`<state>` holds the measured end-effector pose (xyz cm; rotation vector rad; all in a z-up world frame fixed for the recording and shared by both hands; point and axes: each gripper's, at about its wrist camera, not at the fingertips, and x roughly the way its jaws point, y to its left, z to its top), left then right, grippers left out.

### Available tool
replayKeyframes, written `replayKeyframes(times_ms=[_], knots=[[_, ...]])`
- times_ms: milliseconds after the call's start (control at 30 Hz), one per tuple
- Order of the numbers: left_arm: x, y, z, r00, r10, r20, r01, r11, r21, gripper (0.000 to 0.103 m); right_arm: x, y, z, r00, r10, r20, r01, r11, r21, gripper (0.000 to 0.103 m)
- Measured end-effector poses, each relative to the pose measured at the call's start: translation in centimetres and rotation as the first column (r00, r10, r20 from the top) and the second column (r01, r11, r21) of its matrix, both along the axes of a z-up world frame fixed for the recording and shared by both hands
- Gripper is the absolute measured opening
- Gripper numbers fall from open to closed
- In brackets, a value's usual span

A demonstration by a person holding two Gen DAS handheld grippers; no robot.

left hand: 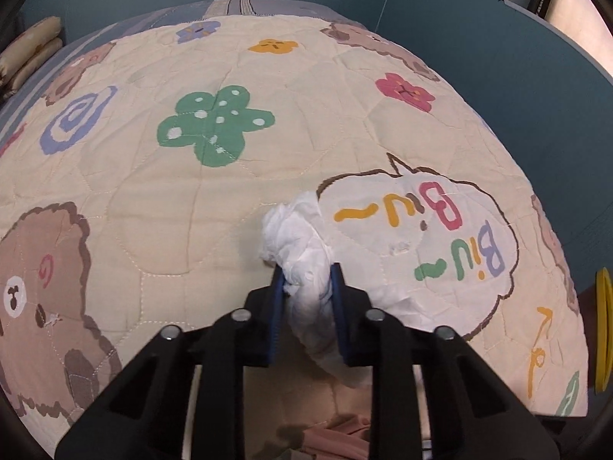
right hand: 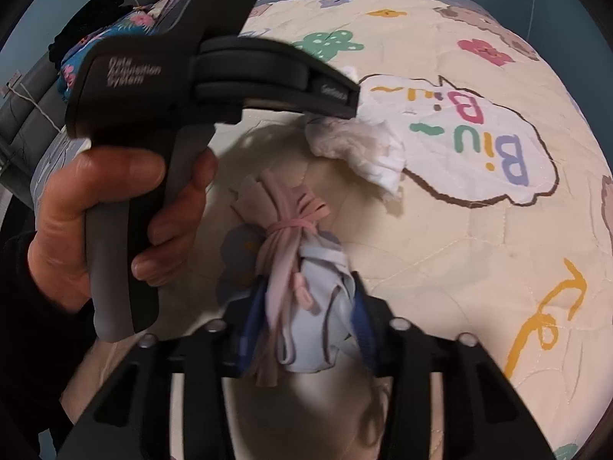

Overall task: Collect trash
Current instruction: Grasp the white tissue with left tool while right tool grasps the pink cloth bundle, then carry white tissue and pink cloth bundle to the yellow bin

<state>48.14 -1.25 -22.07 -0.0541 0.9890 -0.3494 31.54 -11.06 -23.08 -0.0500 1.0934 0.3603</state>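
Observation:
A crumpled white tissue (left hand: 302, 253) lies on a cream quilt (left hand: 161, 199) printed with flowers and bears. My left gripper (left hand: 308, 280) is shut on the tissue, its blue pads (left hand: 277, 299) pressing both sides. In the right wrist view the same tissue (right hand: 367, 145) shows under the nose of the left gripper body (right hand: 214, 76), held by a hand (right hand: 76, 222). My right gripper (right hand: 306, 299) is shut on a bundle of pink and pale blue strips (right hand: 302, 276) tied with a pink band, resting on the quilt (right hand: 459, 253).
A white "Biu Biu" speech bubble (left hand: 421, 237) is printed right of the tissue. Folded pillows (left hand: 30, 53) sit at the bed's far left. A teal wall (left hand: 517, 88) stands beyond the bed. Dark and floral items (right hand: 99, 23) sit at the far left edge.

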Motion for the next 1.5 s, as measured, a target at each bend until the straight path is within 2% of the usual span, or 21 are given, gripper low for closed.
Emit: replayKeyframes(times_ms=[33, 100, 200, 633, 833, 967, 1133, 1333, 1500], knots=[[-0.1, 0.0, 0.0, 1.000, 0.003, 0.001, -0.003, 1.000, -0.007, 0.018, -0.1, 0.0, 0.1, 1.000, 0.000, 0.002, 0.000, 1.000, 0.003, 0.021], [-0.4, 0.2, 0.2, 1.000, 0.016, 0.009, -0.015, 1.000, -0.027, 0.017, -0.4, 0.0, 0.3, 1.000, 0.007, 0.005, -0.007, 1.000, 0.006, 0.016], [-0.8, 0.6, 0.7, 1.000, 0.029, 0.011, -0.029, 0.998, -0.054, 0.016, -0.8, -0.3, 0.8, 1.000, 0.004, 0.007, -0.004, 1.000, 0.025, 0.013], [-4.4, 2.4, 5.0, 0.996, 0.064, 0.066, -0.056, 0.991, -0.122, 0.016, -5.0, -3.1, 4.7, 0.998, -0.012, 0.057, 0.010, 0.999, 0.044, 0.011], [-7.8, 2.4, 6.6, 0.995, 0.065, 0.081, -0.054, 0.989, -0.134, 0.016, -8.5, -6.0, 6.5, 0.995, -0.056, 0.077, 0.053, 0.998, 0.037, 0.011], [-10.9, 1.7, 8.1, 0.994, 0.054, 0.093, -0.041, 0.990, -0.137, 0.016, -11.4, -9.1, 7.7, 0.989, -0.120, 0.089, 0.117, 0.993, 0.032, 0.011], [-14.3, -0.4, 9.7, 0.993, 0.012, 0.117, 0.000, 0.994, -0.107, 0.016, -14.6, -13.6, 8.8, 0.967, -0.231, 0.103, 0.229, 0.973, 0.036, 0.011], [-18.8, -3.9, 12.1, 0.984, -0.084, 0.156, 0.100, 0.991, -0.094, 0.016, -17.6, -18.2, 10.3, 0.930, -0.337, 0.145, 0.332, 0.942, 0.056, 0.011], [-22.2, -7.9, 14.7, 0.958, -0.187, 0.218, 0.210, 0.974, -0.085, 0.016, -19.6, -22.0, 11.5, 0.887, -0.419, 0.192, 0.413, 0.908, 0.076, 0.011]])
